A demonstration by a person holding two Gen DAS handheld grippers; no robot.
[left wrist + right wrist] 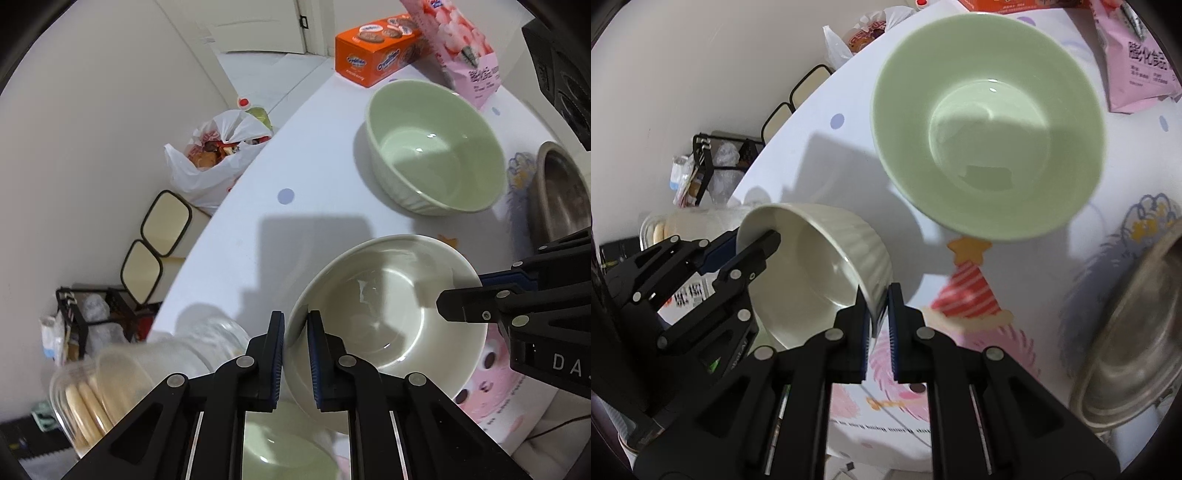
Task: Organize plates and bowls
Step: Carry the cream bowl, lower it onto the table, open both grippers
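Two grippers share one white bowl (388,325), each taking an opposite side of the rim, likely so it can be carried level toward the green bowl (436,147) farther back on the bench (314,147) for stacking. The left gripper (295,354) has its fingers nearly closed, clamped on the near rim wall. The right gripper (877,332) likewise pinches the ribbed rim, one finger inside and one outside. The white bowl hangs tilted between them, apparently just above the bench

Bright overhead light, hard shadows on the table (236,236), fisheye-bent, blurred edges
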